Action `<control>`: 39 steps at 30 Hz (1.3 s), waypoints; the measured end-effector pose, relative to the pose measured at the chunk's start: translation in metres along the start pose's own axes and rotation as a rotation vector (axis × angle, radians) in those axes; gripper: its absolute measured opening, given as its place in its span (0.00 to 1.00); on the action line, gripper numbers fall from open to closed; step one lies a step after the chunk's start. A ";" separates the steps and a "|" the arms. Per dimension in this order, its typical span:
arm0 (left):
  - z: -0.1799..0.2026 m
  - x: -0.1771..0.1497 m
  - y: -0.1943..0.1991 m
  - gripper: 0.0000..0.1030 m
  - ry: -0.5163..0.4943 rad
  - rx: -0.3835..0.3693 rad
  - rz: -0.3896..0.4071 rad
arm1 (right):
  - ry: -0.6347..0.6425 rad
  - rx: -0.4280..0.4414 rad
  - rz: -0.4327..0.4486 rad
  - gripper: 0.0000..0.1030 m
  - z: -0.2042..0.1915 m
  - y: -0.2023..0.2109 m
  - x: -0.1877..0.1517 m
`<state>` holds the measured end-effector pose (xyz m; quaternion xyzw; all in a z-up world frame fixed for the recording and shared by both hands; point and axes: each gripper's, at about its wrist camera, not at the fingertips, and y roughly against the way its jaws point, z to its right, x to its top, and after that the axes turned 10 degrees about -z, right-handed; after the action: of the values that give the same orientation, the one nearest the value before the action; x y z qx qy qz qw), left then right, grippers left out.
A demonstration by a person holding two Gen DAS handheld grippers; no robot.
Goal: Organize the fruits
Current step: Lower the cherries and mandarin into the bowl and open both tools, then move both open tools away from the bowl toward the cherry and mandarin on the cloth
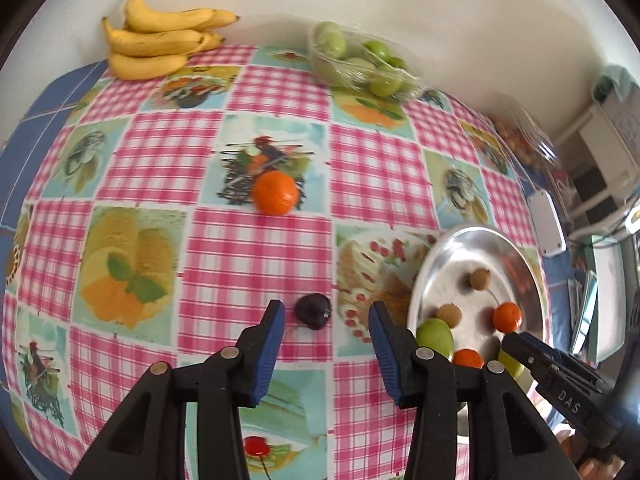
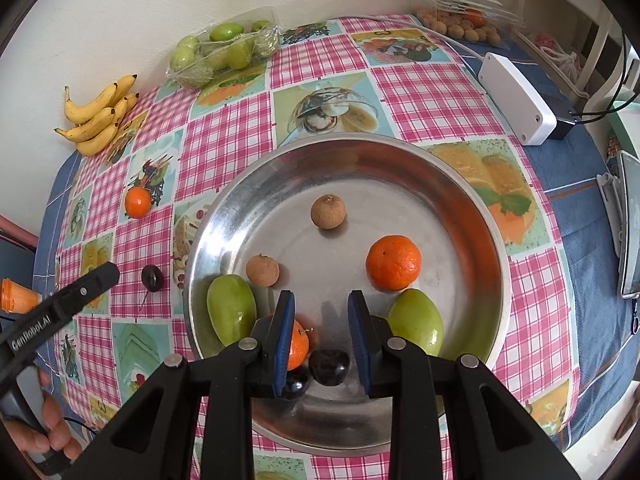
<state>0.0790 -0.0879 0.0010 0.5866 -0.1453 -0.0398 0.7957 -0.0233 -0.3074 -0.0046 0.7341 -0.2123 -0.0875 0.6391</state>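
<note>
A dark cherry lies on the checked tablecloth just beyond my left gripper, whose blue pads stand open on either side of it without touching. A mandarin rests farther out on the cloth. My right gripper hovers over the steel plate, jaws drawn close with nothing gripped. On the plate lie two longans, a mandarin, two green fruits, a second mandarin and two dark cherries, one half hidden by my left finger.
A bunch of bananas and a wrapped tray of green fruits sit by the back wall. A clear box of longans and a white box with a cable lie at the right. A hand holds the left gripper.
</note>
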 end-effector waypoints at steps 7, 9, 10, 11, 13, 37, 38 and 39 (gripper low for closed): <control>-0.016 0.001 0.003 0.53 0.048 0.002 0.008 | 0.034 -0.010 0.024 0.27 -0.012 0.004 -0.001; -0.016 0.001 0.002 0.57 0.047 0.003 0.001 | 0.039 -0.017 0.016 0.34 -0.014 0.001 -0.001; -0.015 0.001 0.001 0.58 0.045 0.003 -0.005 | 0.040 -0.022 0.012 0.43 -0.015 -0.001 0.000; -0.014 0.001 -0.001 0.61 0.045 0.005 -0.009 | 0.042 -0.026 0.008 0.46 -0.015 -0.003 0.000; -0.014 0.000 -0.004 0.62 0.046 0.018 -0.021 | 0.043 -0.034 0.002 0.47 -0.016 -0.006 0.000; -0.025 -0.003 -0.024 1.00 0.072 0.078 -0.070 | 0.030 -0.062 0.018 0.83 -0.014 -0.008 0.001; -0.025 -0.003 -0.025 1.00 0.070 0.084 -0.067 | 0.030 -0.061 0.021 0.83 -0.014 -0.008 0.001; -0.025 -0.003 -0.024 1.00 0.066 0.094 -0.062 | 0.032 -0.061 0.023 0.85 -0.014 -0.008 0.001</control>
<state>0.0860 -0.0720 -0.0293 0.6285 -0.1023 -0.0382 0.7701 -0.0153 -0.2943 -0.0096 0.7132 -0.2075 -0.0749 0.6653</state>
